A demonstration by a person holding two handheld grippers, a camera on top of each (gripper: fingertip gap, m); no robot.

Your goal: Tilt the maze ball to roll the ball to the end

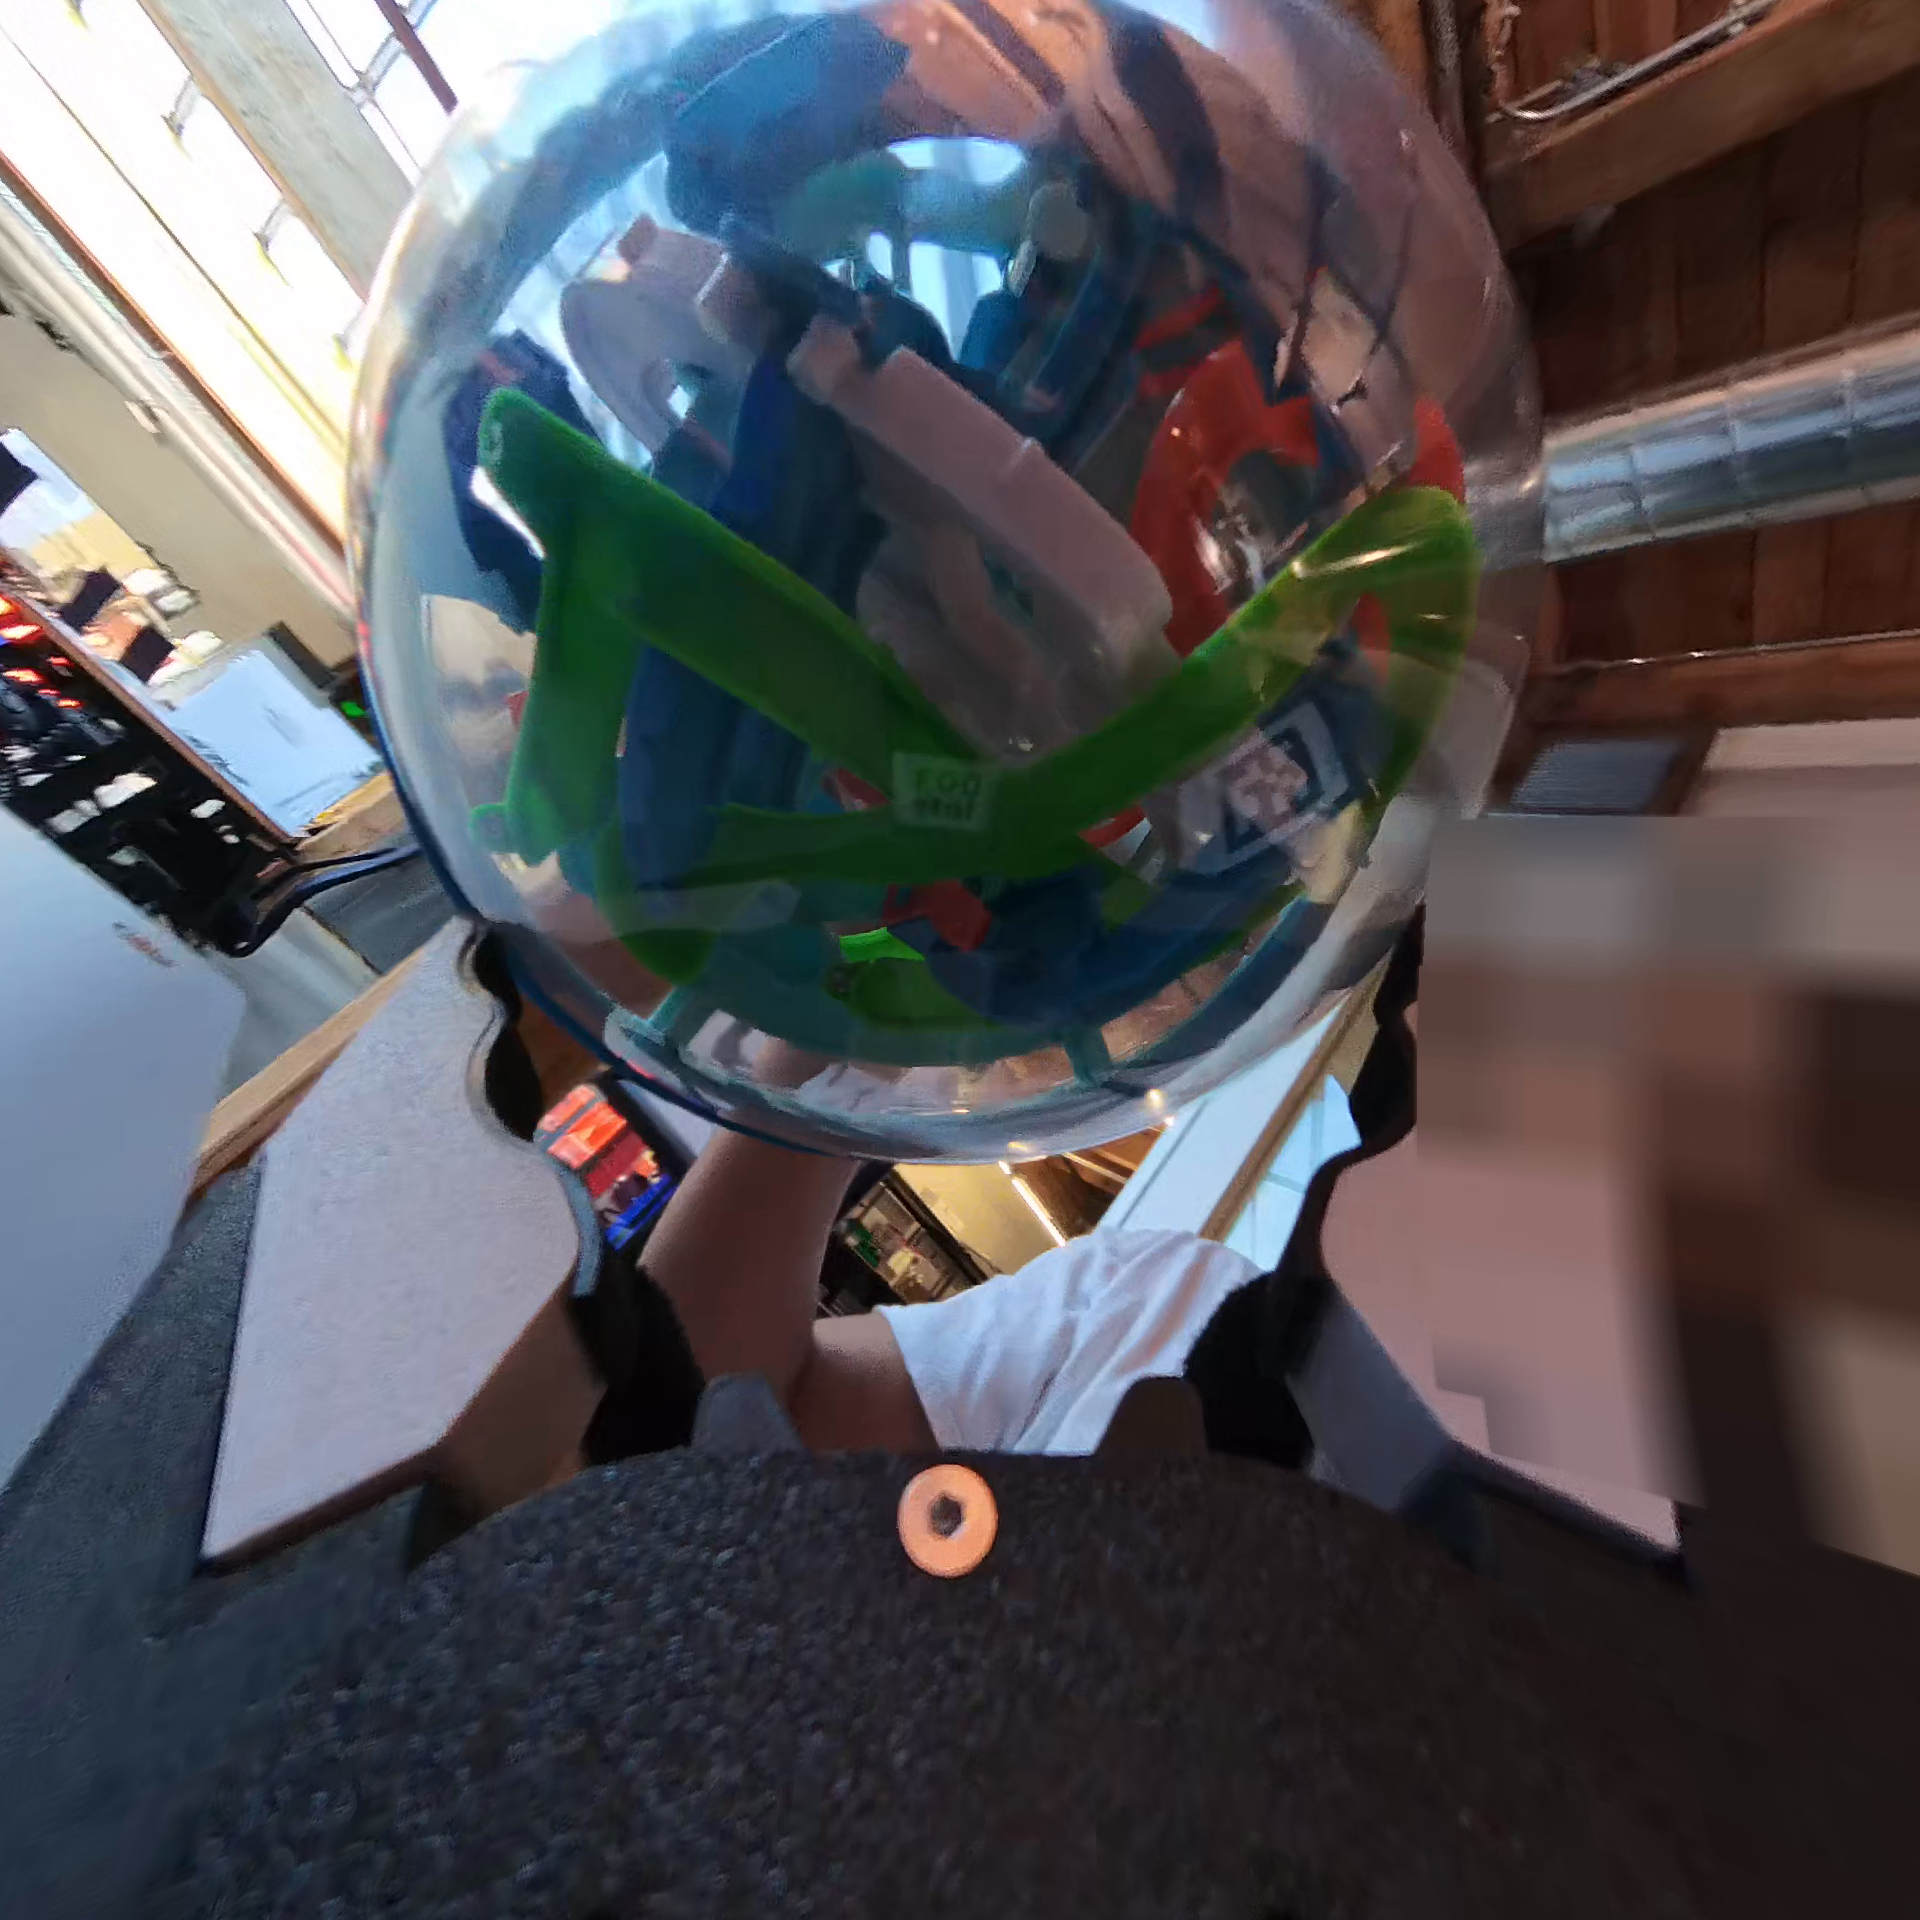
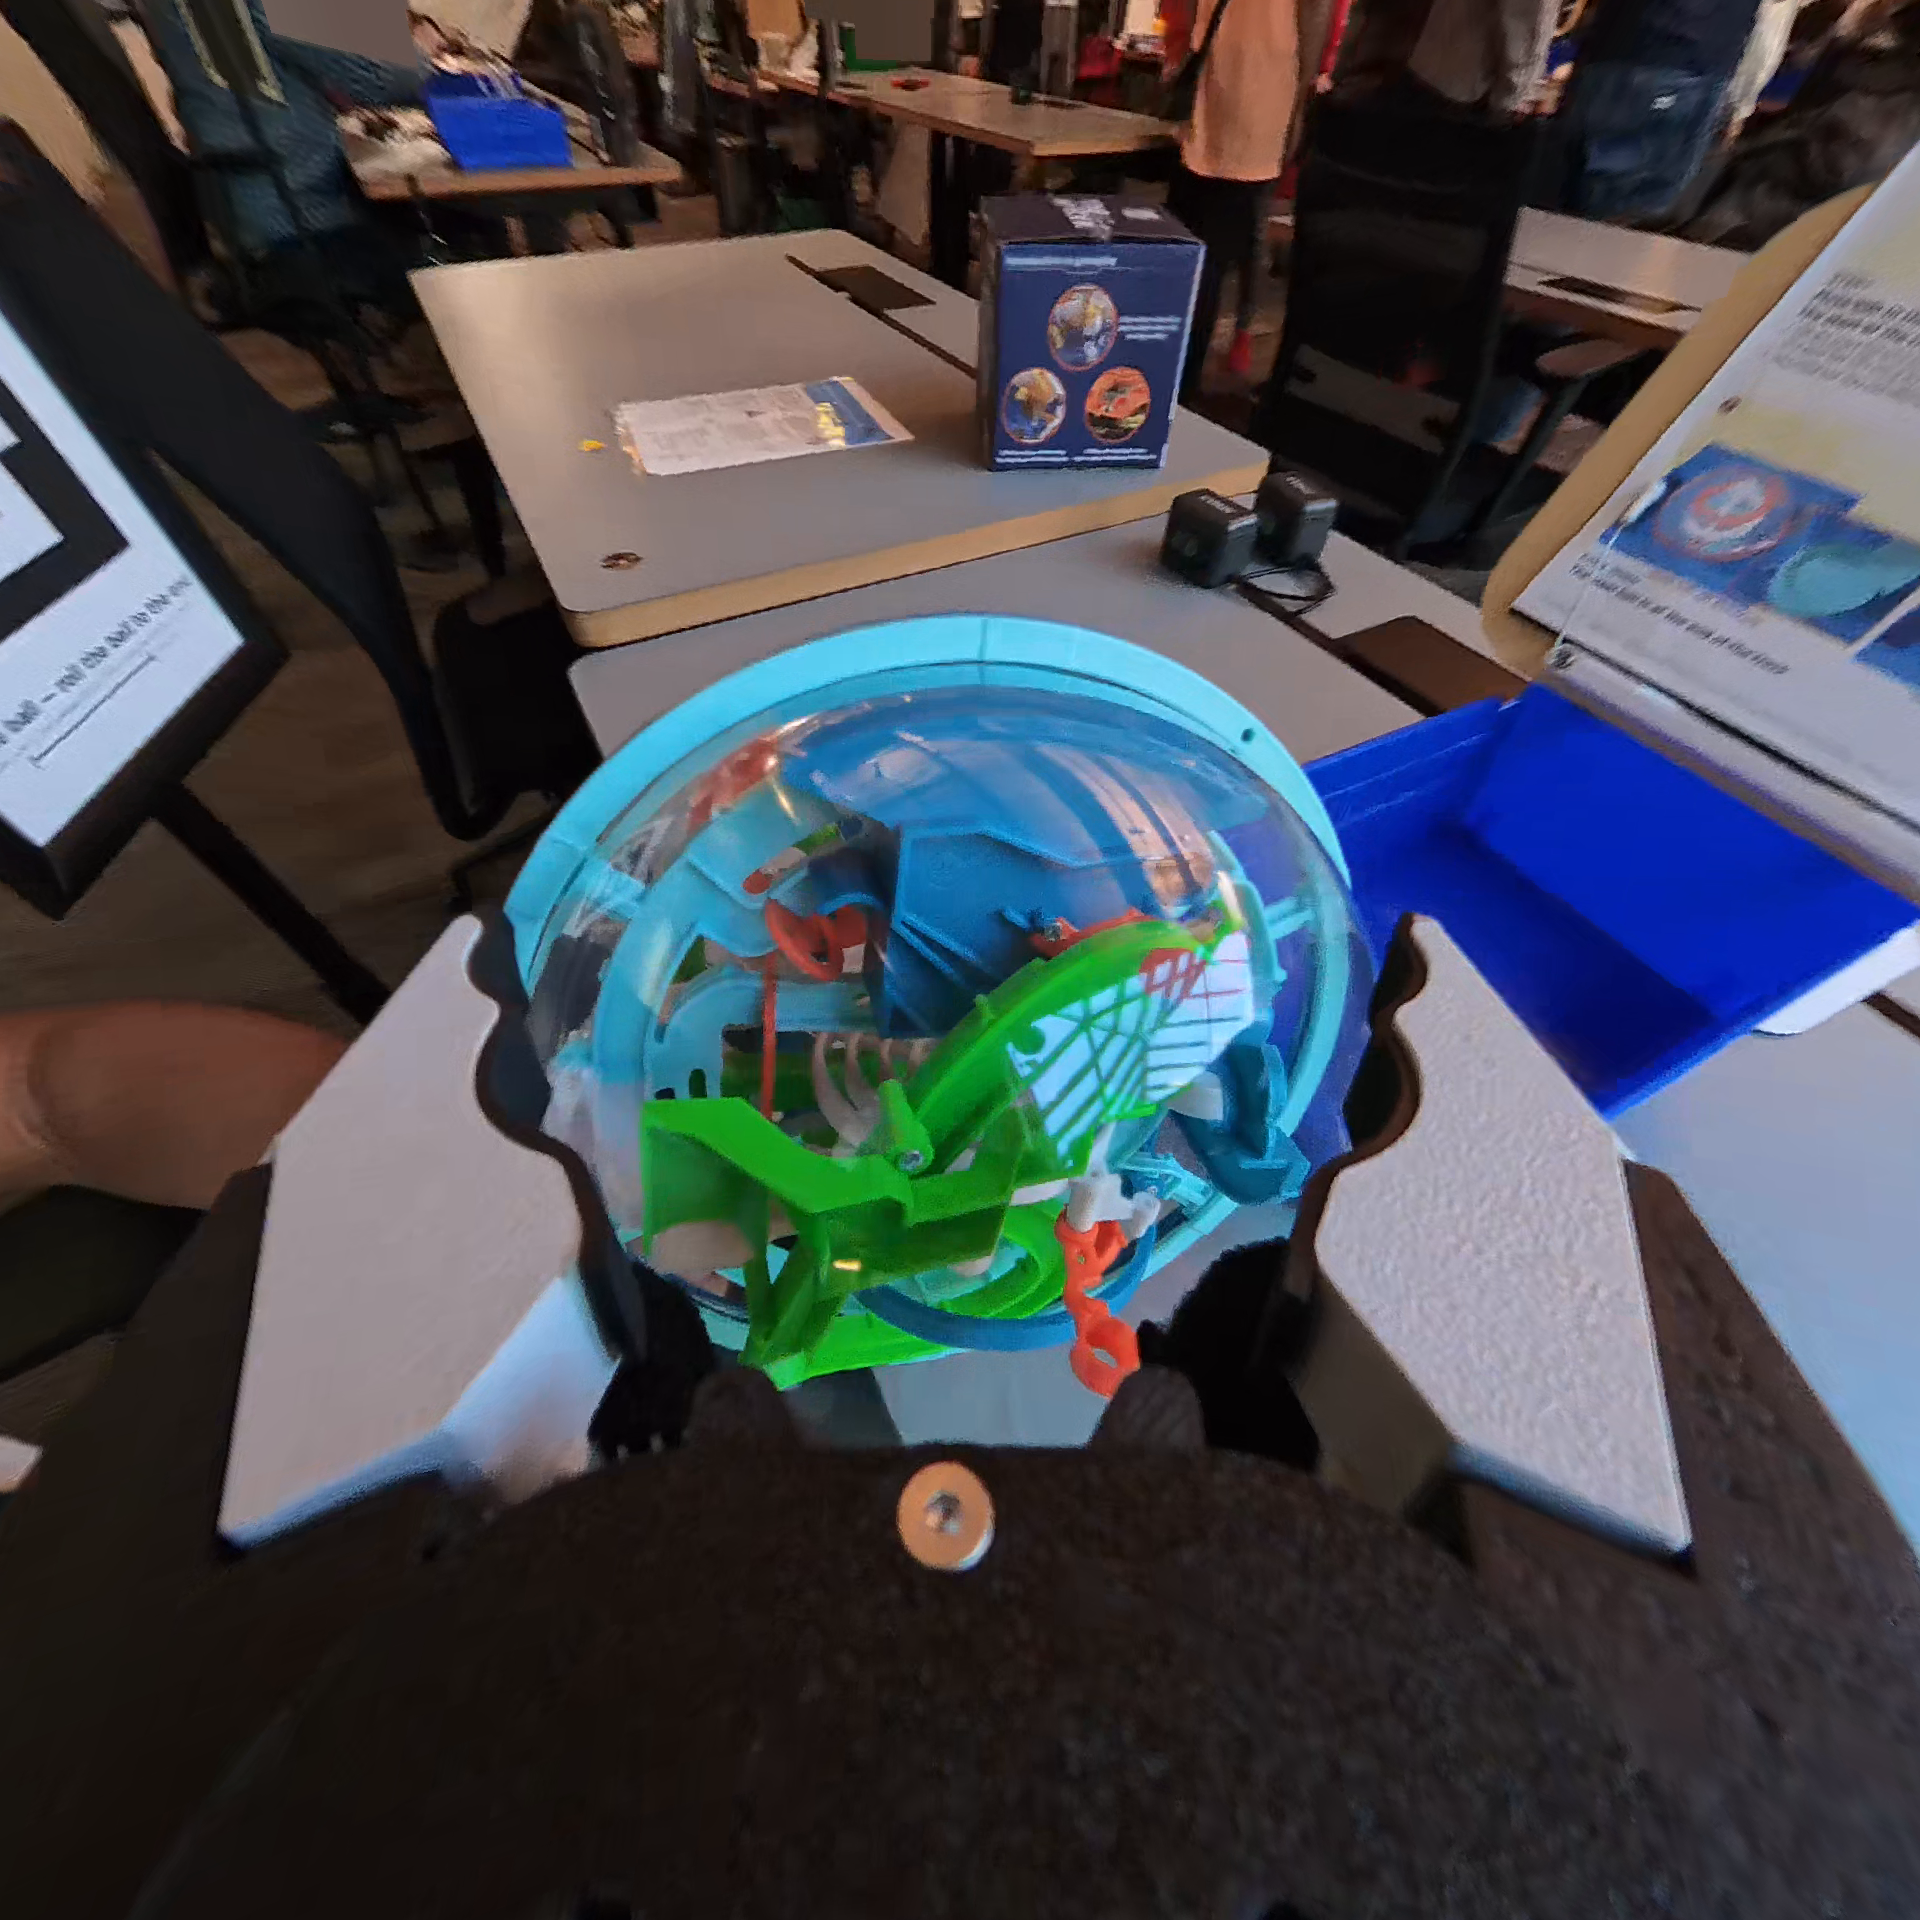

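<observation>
Your right gripper [image 2: 940, 1049] is clamping the maze ball [image 2: 930, 997], its two pale, grainy-faced fingers [image 2: 410, 1226] with scalloped black inner edges pressing on the sphere's left and right sides, jaws spread about as wide as the ball itself. You are holding the ball above a grey table [image 2: 1039, 665], with its light-blue equator band arching over the top and the clear, glossy shell facing you. Inside the shell you are looking at bright green ramps, a green lattice over a white panel, orange chain-like links and darker blue walls; the small rolling ball is not something you can pick out. Your left gripper [image 1: 940, 1039] is pointing upward at the same maze ball [image 1: 935, 582], which is filling the view between its fingers [image 1: 395, 1226]; the sphere seems to be sitting beyond the tips, so you cannot tell whether this gripper is gripping it. A blue plastic bin [image 2: 1621, 894] is standing just right of the ball, its inside showing nothing, with a printed sheet [image 2: 1766, 436] leaning behind it. Farther back, a dark blue cardboard box [image 2: 1086, 332] is standing upright on another table.
</observation>
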